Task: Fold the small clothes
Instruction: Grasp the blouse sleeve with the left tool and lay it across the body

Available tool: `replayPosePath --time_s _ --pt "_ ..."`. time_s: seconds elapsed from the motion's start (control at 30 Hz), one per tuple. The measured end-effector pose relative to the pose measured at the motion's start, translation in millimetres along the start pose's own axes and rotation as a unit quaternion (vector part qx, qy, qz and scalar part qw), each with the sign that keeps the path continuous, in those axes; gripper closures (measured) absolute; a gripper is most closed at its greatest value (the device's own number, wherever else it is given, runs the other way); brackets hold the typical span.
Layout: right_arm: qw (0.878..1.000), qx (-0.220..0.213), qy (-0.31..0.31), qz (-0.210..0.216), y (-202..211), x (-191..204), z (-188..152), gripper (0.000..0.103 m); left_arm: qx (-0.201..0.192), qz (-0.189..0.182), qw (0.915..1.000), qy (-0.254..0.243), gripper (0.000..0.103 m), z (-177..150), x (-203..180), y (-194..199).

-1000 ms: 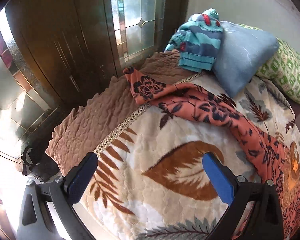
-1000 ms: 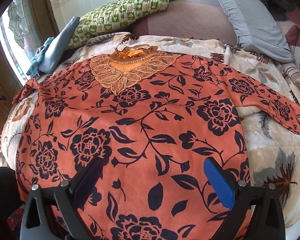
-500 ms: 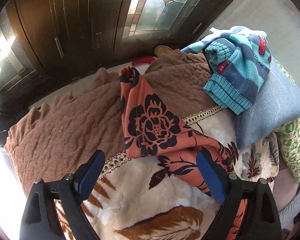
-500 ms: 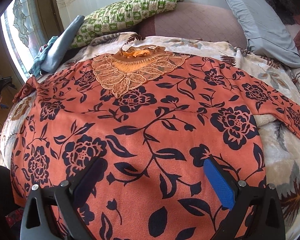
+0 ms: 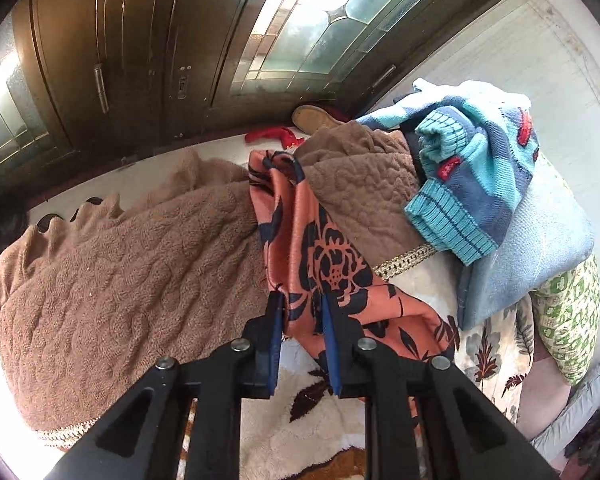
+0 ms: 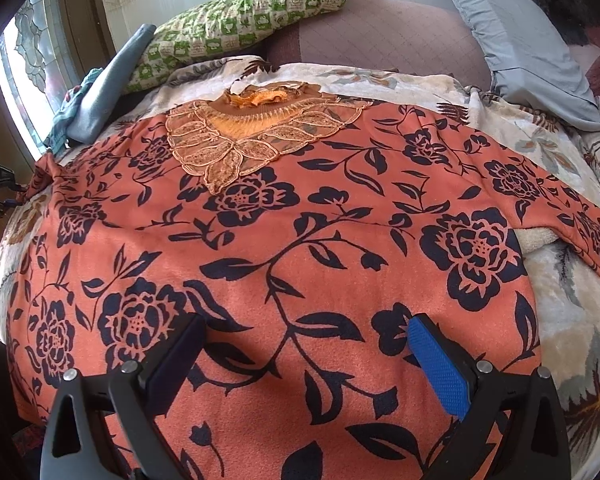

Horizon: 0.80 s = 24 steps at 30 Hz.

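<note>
An orange top with dark blue flowers [image 6: 284, 240] lies spread flat on the bed, its lace collar [image 6: 256, 136] at the far side. One sleeve [image 5: 320, 256] runs over the brown quilt [image 5: 120, 280] at the bed's edge. My left gripper [image 5: 302, 312] is closing on that sleeve, the fabric bunched between its blue pads. My right gripper [image 6: 304, 344] hovers open low over the top's lower half, nothing between its fingers. The other sleeve [image 6: 572, 216] stretches to the right.
A striped blue knit garment [image 5: 472, 176] rests on a pale blue pillow [image 5: 540, 240]. A green patterned pillow [image 6: 252, 20] and a grey pillow [image 6: 524, 40] line the headboard. A dark wooden door and glass panels [image 5: 140, 60] stand past the bed's edge, with a shoe [image 5: 316, 120] on the floor.
My left gripper moved in over the sleeve's end, rolled, and its jaws closed from wide onto the fabric. My right gripper edged slightly forward and lower over the top, still open.
</note>
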State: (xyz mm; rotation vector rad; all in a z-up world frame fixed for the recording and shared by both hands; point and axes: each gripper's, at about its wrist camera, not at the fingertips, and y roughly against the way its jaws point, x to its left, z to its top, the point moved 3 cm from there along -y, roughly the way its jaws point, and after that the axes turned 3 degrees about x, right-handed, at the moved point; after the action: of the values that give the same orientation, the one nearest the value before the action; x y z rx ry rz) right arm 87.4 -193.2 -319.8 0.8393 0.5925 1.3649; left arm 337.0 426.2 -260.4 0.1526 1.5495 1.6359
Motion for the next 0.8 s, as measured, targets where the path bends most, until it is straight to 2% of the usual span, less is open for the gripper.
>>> replayPosePath --time_s 0.07,0.27,0.5,0.67,0.8 --pt "1.0 -0.002 -0.002 0.002 1.0 -0.5 -0.2 0.001 -0.02 -0.006 0.9998 -0.007 0.091 0.7 -5.1 11.5" --pt "1.0 -0.01 -0.022 0.012 7.8 -6.5 1.0 0.001 -0.054 -0.011 0.9965 -0.063 0.094 -2.9 -39.6 48.7" --pt "0.999 -0.03 -0.039 0.022 21.6 -12.9 4.6 0.001 -0.088 -0.031 0.9842 -0.15 0.094 -27.5 -104.8 110.8" --pt "0.997 -0.047 -0.052 0.033 34.0 -18.2 7.4 0.001 -0.103 -0.063 0.9678 -0.221 0.095 -61.2 -172.0 160.6" --pt "0.995 -0.062 -0.069 0.047 45.1 -26.1 10.1 0.001 -0.11 -0.091 0.9431 -0.3 0.095 -105.9 -238.5 199.1"
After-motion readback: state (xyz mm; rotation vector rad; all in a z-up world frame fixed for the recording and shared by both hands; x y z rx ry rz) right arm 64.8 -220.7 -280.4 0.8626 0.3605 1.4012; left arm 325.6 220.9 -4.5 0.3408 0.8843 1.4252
